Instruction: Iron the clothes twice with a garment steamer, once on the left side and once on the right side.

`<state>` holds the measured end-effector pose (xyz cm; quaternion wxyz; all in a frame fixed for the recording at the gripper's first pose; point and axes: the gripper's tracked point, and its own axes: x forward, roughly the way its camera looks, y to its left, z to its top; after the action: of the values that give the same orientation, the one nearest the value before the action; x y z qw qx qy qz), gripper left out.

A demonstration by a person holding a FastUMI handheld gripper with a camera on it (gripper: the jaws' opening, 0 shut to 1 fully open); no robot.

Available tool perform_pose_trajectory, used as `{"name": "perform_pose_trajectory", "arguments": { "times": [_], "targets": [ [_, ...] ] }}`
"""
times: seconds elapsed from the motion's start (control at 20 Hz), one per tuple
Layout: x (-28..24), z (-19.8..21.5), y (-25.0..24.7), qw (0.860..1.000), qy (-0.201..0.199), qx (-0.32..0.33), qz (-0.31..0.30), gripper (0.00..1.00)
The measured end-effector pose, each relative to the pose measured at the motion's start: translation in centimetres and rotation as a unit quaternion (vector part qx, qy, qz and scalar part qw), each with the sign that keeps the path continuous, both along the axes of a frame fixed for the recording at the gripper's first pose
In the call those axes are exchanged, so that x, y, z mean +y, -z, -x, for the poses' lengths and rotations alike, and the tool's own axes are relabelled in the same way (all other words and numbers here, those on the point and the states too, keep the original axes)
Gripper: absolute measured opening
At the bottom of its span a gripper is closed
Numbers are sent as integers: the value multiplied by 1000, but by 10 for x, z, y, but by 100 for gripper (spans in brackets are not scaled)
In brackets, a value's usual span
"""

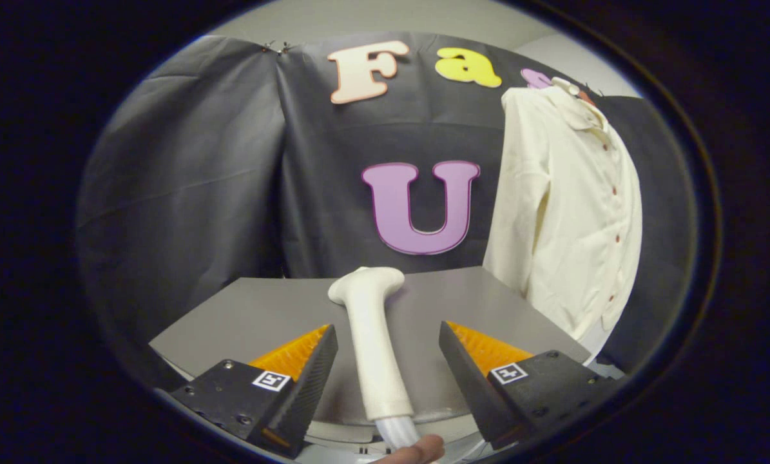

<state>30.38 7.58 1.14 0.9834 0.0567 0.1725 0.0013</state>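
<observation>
Hand-held gripper point(388, 351) wide open, fingers spread well apart and gripping nothing. Between the fingers, touching neither: white garment steamer point(373, 335), lying flat on the grey counter point(243, 316). Slim textured handle of the steamer running back toward the camera through the middle of the gap; wider head at the far end, well beyond the fingertips, angled slightly toward the right. Clear gaps on both sides of the handle. Ribbed pale hose point(399, 432) leaving the near end of the handle, below the counter's front edge. Just beside that hose, a fingertip point(417, 451) of a person, barely in view, touching or nearly touching it; cannot tell which.

Beyond the counter's right rear corner: cream long-sleeved shirt point(571, 206), hanging upright against the black cloth wall point(198, 180), collar at top, row of small dark buttons down the front, one sleeve hanging straight on the side nearer the steamer. Lower hem reaching down past the counter's right edge. Shirt well apart from the steamer and from both fingers.
</observation>
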Motion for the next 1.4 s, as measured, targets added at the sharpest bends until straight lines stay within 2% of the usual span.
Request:
{"name": "perform_pose_trajectory", "arguments": {
  "times": [0.25, 0.4, 0.6, 0.75, 0.85, 1.0, 1.15, 1.2, 1.3, 1.4],
  "targets": [
    [9, -40, 10, 997, 19, 76, 11, 97],
    [22, -64, 19, 994, 12, 110, 0, 96],
    [19, -71, 48, 986, 11, 162, 40, 91],
    [9, -71, 33, 989, 37, 131, 64, 69],
    [11, -70, 19, 993, 34, 97, 62, 62],
    [13, -62, -12, 998, 33, 41, 29, 59],
    [-10, -35, -54, 997, 45, 7, 57, 47],
    [-13, -29, -57, 998, 51, -2, 34, 42],
    [-24, -15, -70, 998, 64, -22, 4, 40],
    [-26, -5, -82, 998, 59, -35, -11, 38]
  ]
}}
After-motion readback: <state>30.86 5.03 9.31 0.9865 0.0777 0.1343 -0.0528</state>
